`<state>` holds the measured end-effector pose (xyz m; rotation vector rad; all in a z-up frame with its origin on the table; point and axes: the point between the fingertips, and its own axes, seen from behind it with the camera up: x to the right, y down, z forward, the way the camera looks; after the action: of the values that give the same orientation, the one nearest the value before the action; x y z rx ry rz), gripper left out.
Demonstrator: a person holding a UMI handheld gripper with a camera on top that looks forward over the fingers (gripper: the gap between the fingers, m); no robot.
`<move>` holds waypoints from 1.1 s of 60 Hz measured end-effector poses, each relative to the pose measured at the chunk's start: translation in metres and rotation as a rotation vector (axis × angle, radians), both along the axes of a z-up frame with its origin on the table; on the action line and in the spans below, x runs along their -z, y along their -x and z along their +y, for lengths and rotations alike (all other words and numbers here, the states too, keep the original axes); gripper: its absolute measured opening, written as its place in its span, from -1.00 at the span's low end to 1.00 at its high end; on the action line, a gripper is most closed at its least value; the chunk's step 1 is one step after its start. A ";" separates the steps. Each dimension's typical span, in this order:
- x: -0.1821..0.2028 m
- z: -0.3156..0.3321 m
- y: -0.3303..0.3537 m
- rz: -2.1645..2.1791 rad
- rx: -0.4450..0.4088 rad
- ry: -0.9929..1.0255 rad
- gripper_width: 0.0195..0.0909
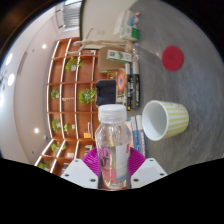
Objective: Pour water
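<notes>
The claw [113,168] pinches a clear plastic bottle [113,145] between its two pink pads [94,158], which press against the bottle's lower body on either side, so the bottle rides with the claw rather than standing on anything. The grip sits low on the body, probably so that the neck and the white cap [112,112] stay free at twelve o'clock from the fingers; the cap looks to be on, which I judge must come off before any water can leave. Just beyond the bottle, at about two o'clock from it, a pale yellow-green ribbed cup [163,119] shows its white mouth turned toward the camera; the whole scene appears rolled, so the claw seems tipped toward the cup, as a pour would need. The cup rests on a light grey worktop [190,90], which also carries a red round spot [173,57] farther off at one o'clock. Farthest away, at ten o'clock, wooden shelves [70,95] hold small green plants [88,96], well apart from the work.
</notes>
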<state>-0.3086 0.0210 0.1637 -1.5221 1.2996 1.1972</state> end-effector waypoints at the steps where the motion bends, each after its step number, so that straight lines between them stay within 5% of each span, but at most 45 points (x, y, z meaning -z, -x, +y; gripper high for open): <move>1: -0.004 -0.001 -0.004 -0.060 -0.002 -0.001 -0.55; 16: -0.074 0.001 -0.077 -0.998 -0.087 0.008 -0.54; 26: -0.087 0.003 -0.148 -1.401 -0.033 0.060 -0.54; 43: -0.005 0.014 -0.257 -1.521 -0.004 0.185 -0.50; 66: 0.083 0.026 -0.267 -1.459 -0.067 0.154 -0.38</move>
<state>-0.0415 0.0471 0.0806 -1.8790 0.3118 -0.1712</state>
